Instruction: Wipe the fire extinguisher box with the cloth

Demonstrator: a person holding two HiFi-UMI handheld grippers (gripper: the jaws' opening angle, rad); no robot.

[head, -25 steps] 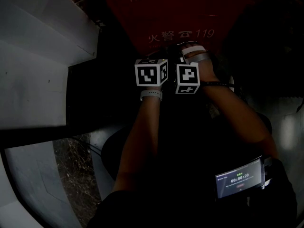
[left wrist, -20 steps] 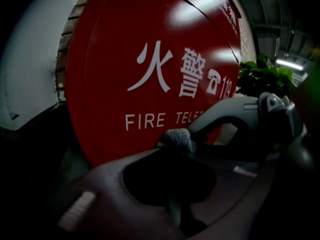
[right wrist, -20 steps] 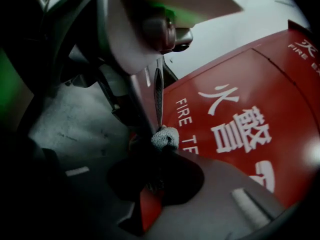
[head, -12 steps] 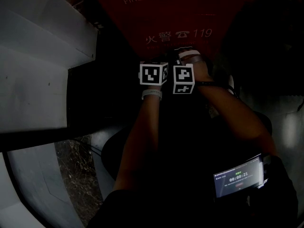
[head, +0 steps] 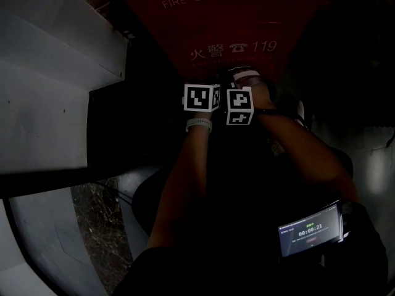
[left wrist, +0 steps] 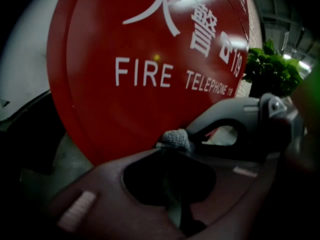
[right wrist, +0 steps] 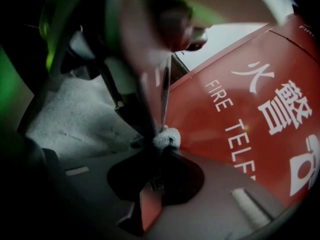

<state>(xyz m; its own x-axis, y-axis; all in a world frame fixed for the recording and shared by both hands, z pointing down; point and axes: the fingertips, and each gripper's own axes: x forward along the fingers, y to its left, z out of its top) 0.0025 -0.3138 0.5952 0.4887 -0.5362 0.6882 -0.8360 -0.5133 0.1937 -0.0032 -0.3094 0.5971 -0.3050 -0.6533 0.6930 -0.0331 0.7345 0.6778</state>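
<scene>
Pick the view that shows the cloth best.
Right gripper view: the cloth is a pale grey tuft pinched at the right gripper's closed jaw tips, in front of the red fire extinguisher box. Left gripper view shows a similar tuft; head view is too dark to show it.

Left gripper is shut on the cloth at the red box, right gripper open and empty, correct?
No. The right gripper is not empty: the right gripper view shows its jaws shut on the cloth too. The left gripper is shut on it at the red box.
</scene>
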